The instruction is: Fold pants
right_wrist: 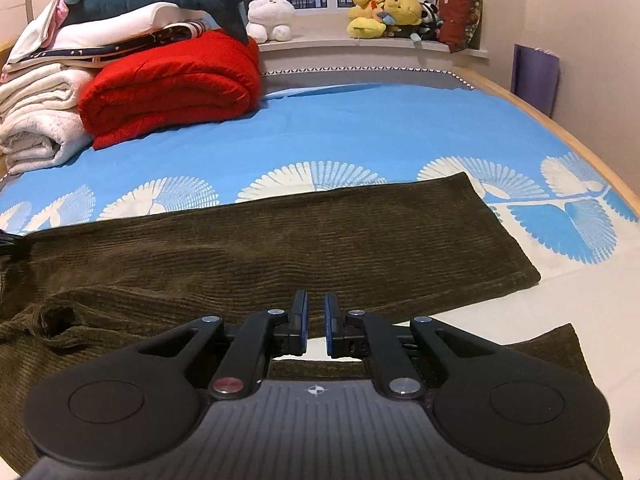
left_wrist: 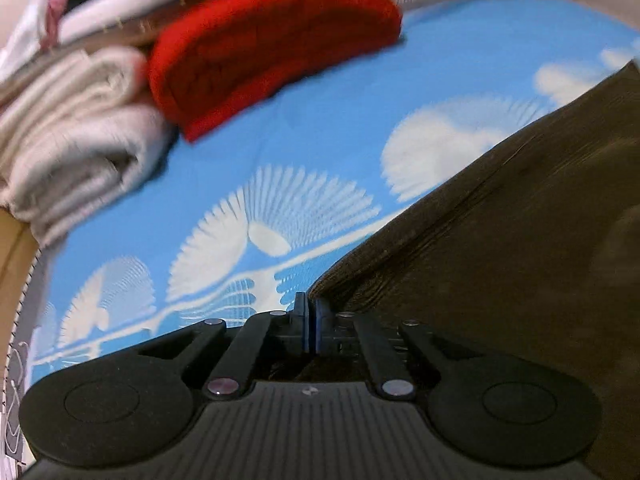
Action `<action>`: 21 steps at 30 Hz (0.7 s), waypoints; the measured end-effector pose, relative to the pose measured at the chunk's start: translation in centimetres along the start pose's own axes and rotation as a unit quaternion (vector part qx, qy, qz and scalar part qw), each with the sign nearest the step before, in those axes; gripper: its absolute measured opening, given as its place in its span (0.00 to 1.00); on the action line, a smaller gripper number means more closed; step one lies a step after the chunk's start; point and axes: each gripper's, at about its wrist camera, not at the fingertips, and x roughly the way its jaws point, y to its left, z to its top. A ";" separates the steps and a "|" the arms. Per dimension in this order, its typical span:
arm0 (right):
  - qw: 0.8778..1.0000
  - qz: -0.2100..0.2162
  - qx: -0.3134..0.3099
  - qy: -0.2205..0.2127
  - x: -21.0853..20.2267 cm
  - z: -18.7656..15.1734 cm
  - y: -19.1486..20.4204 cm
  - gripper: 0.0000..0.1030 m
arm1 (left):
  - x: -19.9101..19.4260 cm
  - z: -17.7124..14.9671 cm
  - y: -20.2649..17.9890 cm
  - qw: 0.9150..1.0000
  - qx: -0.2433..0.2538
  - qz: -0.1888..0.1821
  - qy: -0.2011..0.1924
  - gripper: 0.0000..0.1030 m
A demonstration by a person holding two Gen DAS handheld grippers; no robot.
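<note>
Left tongs (left_wrist: 311,312) closed, apparently empty, beside brown pants (right_wrist: 280,240) on bed (right_wrist: 360,128); right tongs (right_wrist: 316,316) slightly apart, empty.

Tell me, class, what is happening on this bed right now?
A person with a tool in each hand is folding brown corduroy pants, which lie spread across a blue patterned bedsheet. The left tool is shut at the fabric's edge. The right tool hovers over the pants with a narrow gap, gripping nothing. No fold is made yet.
</note>
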 end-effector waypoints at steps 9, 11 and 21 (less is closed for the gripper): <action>0.999 -0.014 0.050 0.002 -1.6 -2.1 -2.2 0.08 | -19.2 -10.4 -6.5 0.994 0.013 -0.081 -0.067 0.03; 0.998 -0.018 0.068 0.006 -2.1 -2.7 -3.1 0.08 | -18.5 -13.3 -7.7 0.995 -0.013 -0.099 -0.016 0.05; 0.991 -0.024 0.134 0.021 -3.0 -5.4 -5.5 0.08 | -15.5 -17.4 1.7 0.905 -0.372 -0.167 0.117 0.60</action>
